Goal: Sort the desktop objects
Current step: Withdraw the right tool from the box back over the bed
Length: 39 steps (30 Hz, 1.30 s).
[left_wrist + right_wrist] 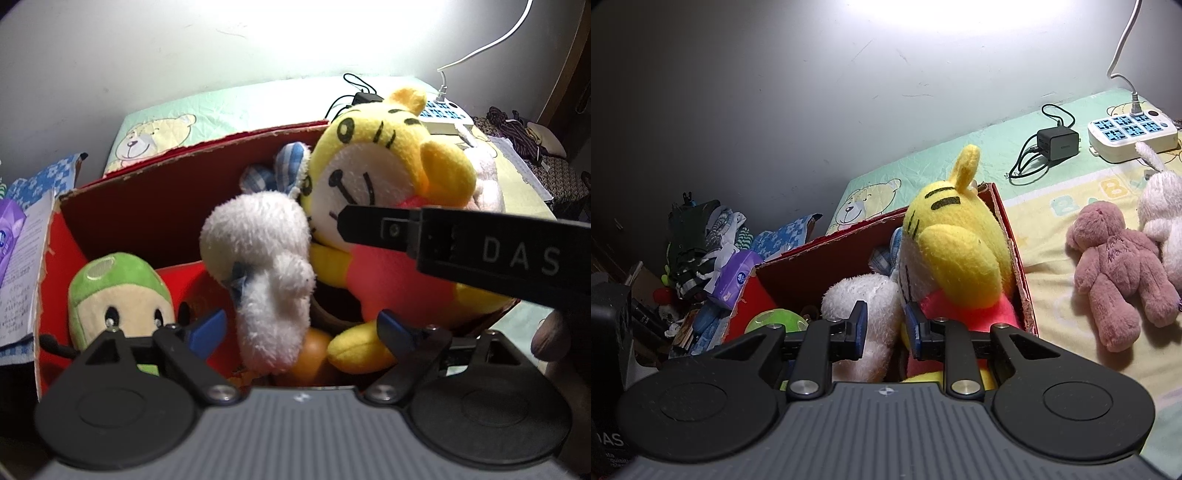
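Note:
A red cardboard box holds several plush toys. A green plush sits at its left, a white plush stands in the middle, and a yellow tiger leans upright against the right wall. My left gripper hovers open at the box's near edge, with the white plush's lower end hanging between its wide-spread fingers. My right gripper has its jaws narrowly apart against the tiger and the white plush. Whether fabric is pinched is hidden. Its finger crosses the tiger's mouth.
The box rests on a pale green and yellow sheet. To the right lie a pink bear and a white rabbit plush. A power strip and a black charger lie behind. Clothes, a purple tissue pack and papers crowd the left.

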Motion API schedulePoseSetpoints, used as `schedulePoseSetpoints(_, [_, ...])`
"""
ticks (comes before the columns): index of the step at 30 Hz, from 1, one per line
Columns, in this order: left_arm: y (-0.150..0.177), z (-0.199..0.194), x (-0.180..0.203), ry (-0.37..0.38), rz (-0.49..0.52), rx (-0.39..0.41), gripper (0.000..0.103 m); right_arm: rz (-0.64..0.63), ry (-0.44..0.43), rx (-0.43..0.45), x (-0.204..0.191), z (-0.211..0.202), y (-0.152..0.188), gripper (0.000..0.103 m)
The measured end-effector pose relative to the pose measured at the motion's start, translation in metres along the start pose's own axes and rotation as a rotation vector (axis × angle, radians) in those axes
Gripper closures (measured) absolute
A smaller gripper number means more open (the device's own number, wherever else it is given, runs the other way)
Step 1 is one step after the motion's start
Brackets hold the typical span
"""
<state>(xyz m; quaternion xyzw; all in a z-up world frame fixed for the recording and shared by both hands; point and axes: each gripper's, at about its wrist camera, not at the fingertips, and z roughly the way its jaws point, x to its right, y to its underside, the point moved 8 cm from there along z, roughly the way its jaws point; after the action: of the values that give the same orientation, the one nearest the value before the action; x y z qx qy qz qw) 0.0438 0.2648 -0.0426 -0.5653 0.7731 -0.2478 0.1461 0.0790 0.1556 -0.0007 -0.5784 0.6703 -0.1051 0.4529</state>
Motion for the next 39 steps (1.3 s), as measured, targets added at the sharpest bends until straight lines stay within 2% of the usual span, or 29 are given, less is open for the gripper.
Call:
schedulePoseSetpoints(17, [0.005,-0.013,0.001,-0.033,-0.02,0.016,0.013,-0.002,-0.003,0.033,0.002,-0.015,0.008,0.079])
schedulePoseSetpoints(26, [0.004,-0.024,0.001,-0.074,-0.019,0.035,0.013,-0.02,0.016,0.064,-0.002,-0.031,0.01,0.078])
schedulePoseSetpoints(39, [0.005,-0.031,-0.007,-0.109,-0.038,0.04,0.009,-0.011,0.036,0.094,-0.002,-0.043,0.014,0.078])
